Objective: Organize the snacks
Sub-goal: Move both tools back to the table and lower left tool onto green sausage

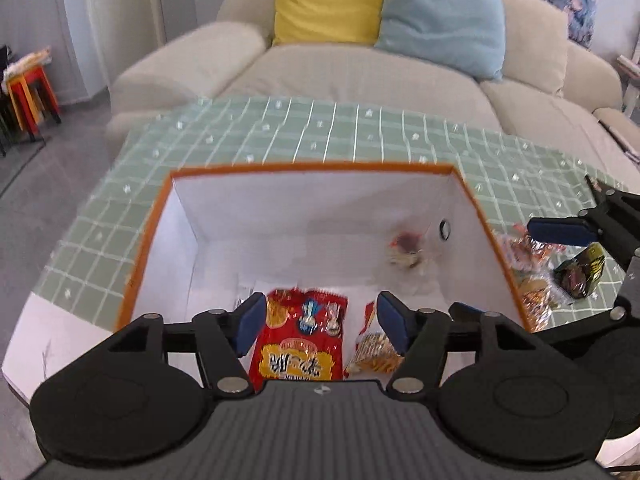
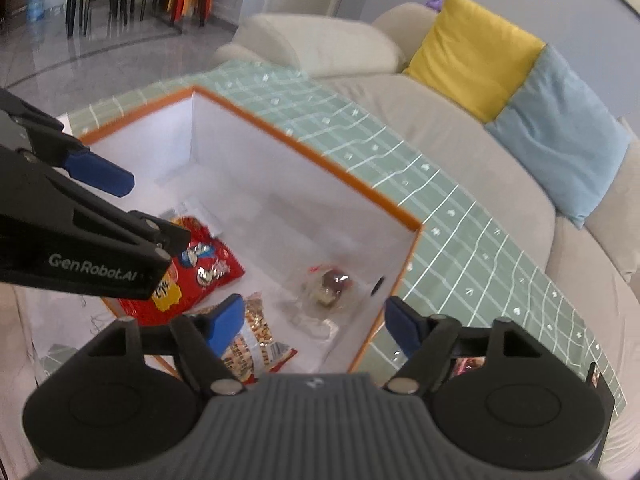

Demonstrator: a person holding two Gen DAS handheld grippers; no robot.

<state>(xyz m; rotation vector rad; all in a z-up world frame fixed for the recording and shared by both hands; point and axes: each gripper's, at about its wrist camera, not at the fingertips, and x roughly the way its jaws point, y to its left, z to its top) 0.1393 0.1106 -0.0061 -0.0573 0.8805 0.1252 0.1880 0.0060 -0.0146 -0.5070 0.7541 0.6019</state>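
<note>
A white box with an orange rim (image 1: pixel 312 167) (image 2: pixel 320 160) stands on the green checked table top. In it lie a red snack bag (image 1: pixel 300 340) (image 2: pixel 208 268), an orange-and-white packet (image 1: pixel 376 352) (image 2: pixel 256 336) and a clear-wrapped round snack (image 1: pixel 408 248) (image 2: pixel 328 284). My left gripper (image 1: pixel 320 320) hangs open over the red bag, with nothing between its pads. My right gripper (image 2: pixel 314 316) is open above the box's right corner, also holding nothing. Each view shows a blue pad of the other gripper, the right one (image 1: pixel 560 230) and the left one (image 2: pixel 100 172).
Right of the box, loose orange packets (image 1: pixel 528 256) and a dark black-and-yellow packet (image 1: pixel 580 276) lie on the table cloth (image 1: pixel 280 132). A beige sofa (image 1: pixel 360 76) with a yellow cushion (image 1: pixel 328 0) and a blue cushion (image 1: pixel 444 20) runs behind the table. Orange stools (image 1: pixel 32 92) stand far left.
</note>
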